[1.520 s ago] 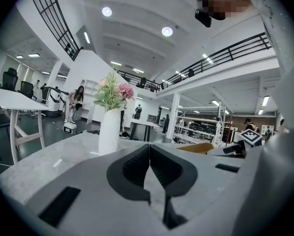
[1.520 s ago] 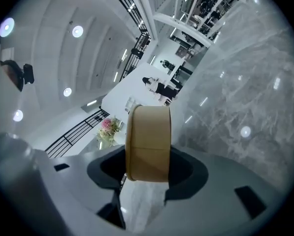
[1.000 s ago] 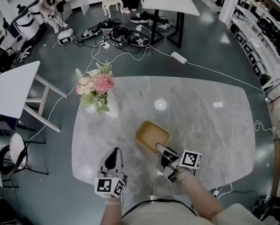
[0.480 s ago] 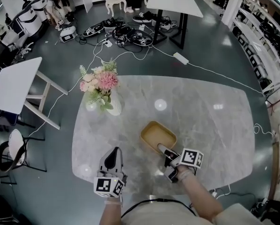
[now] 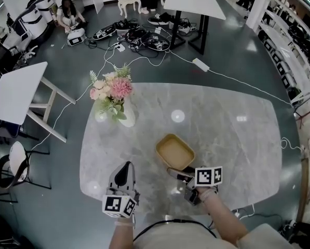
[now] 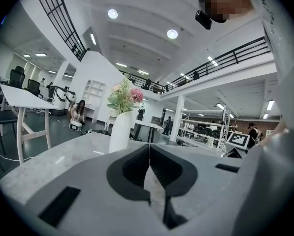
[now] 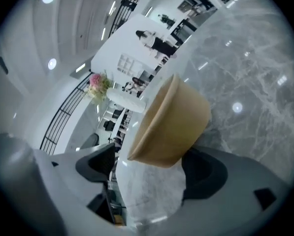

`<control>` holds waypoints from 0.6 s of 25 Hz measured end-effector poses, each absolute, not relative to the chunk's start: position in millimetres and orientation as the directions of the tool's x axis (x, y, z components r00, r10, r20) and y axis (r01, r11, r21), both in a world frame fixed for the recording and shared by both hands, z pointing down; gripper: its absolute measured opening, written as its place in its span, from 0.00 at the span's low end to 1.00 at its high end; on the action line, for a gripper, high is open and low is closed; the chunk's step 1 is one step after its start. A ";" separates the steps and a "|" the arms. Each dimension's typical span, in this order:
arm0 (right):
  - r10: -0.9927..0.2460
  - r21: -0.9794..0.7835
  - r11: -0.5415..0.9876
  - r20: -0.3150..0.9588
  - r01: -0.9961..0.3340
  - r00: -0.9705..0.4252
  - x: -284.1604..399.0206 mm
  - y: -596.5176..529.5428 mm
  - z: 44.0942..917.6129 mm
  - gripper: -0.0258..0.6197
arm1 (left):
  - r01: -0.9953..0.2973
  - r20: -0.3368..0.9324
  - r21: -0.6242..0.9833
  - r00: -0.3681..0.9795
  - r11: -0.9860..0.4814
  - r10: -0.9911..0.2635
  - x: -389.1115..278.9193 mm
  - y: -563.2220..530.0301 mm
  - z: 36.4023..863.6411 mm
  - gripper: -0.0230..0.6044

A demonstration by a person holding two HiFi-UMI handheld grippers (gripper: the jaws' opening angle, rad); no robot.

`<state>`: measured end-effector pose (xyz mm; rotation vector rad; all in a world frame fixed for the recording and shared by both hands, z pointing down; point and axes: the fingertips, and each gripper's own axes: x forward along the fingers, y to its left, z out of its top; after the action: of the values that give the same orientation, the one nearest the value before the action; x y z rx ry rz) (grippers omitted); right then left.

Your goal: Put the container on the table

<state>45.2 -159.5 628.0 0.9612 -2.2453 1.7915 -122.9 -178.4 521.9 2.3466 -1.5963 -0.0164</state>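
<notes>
A tan, shallow, square container with rounded corners (image 5: pixel 175 152) is seen resting flat on the grey marble table (image 5: pixel 238 139), near the table's middle and a little toward the 6 o'clock edge in the head view. A white vase of pink flowers (image 5: pixel 124 115) stands well apart from it, at about 10 o'clock.

The right gripper (image 7: pixel 149 167) is placed just beside the container at its 5 o'clock corner. Its jaws have just been opening and are spread wide. The container's near corner sits at their mouth, but neither pad is pressed against it, so nothing is gripped. The left gripper (image 5: pixel 124 171) is held at about 7 o'clock from the container, apart from it, with its jaws drawn together on nothing.

The placing is judged to be done, since the container is set down and let go. Only the drawing back of the right gripper appears to be left.
</notes>
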 end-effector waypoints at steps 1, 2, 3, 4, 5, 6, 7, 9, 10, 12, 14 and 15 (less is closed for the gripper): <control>-0.369 -0.823 0.130 0.477 -0.553 -0.798 42.1 -155.5 629.5 0.69 | -0.907 0.158 0.256 0.381 -0.335 -0.911 -123.3 -178.6 521.6 0.04; -0.339 -0.811 0.155 0.493 -0.565 -0.801 39.3 -151.9 631.0 0.69 | -0.906 0.156 0.258 0.381 -0.335 -0.911 -123.6 -178.6 521.4 0.04; -0.314 -0.801 0.175 0.505 -0.572 -0.804 37.0 -148.7 632.6 0.69 | -0.906 0.154 0.259 0.381 -0.335 -0.912 -123.6 -178.6 521.0 0.04; -0.292 -0.796 0.188 0.515 -0.576 -0.806 35.4 -145.7 634.4 0.69 | -0.905 0.153 0.259 0.382 -0.337 -0.911 -123.4 -178.5 520.4 0.04; -0.273 -0.793 0.193 0.523 -0.579 -0.807 34.7 -142.7 636.5 0.69 | -0.905 0.152 0.259 0.384 -0.338 -0.911 -123.0 -178.5 519.9 0.04; -0.256 -0.791 0.192 0.531 -0.581 -0.808 34.6 -139.8 638.6 0.69 | -0.905 0.151 0.259 0.384 -0.339 -0.911 -122.7 -178.3 519.5 0.04; -0.241 -0.791 0.187 0.538 -0.583 -0.808 35.0 -137.0 640.6 0.69 | -0.905 0.152 0.259 0.385 -0.339 -0.911 -122.4 -178.1 519.4 0.04; -0.221 -0.790 0.176 0.550 -0.588 -0.805 36.6 -132.6 643.7 0.69 | -0.905 0.153 0.260 0.384 -0.337 -0.911 -122.6 -178.0 519.6 0.04; -0.214 -0.789 0.169 0.556 -0.591 -0.803 37.5 -131.3 644.9 0.69 | -0.905 0.154 0.261 0.383 -0.336 -0.911 -123.1 -178.2 519.8 0.04; -0.204 -0.792 0.152 0.561 -0.592 -0.802 39.1 -129.0 646.4 0.69 | -0.905 0.154 0.262 0.381 -0.334 -0.912 -123.9 -178.4 520.0 0.04; -0.197 -0.796 0.136 0.562 -0.590 -0.803 41.1 -126.7 646.9 0.69 | -0.905 0.157 0.263 0.381 -0.334 -0.911 -123.4 -177.9 520.0 0.04; -0.195 -0.797 0.133 0.562 -0.589 -0.804 41.9 -125.8 647.1 0.69 | -0.905 0.157 0.263 0.382 -0.334 -0.911 -122.8 -177.8 520.0 0.04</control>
<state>41.9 -125.8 647.1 0.7606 -2.0938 1.7163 -122.8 -177.8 520.0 2.3399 -1.5923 -0.0265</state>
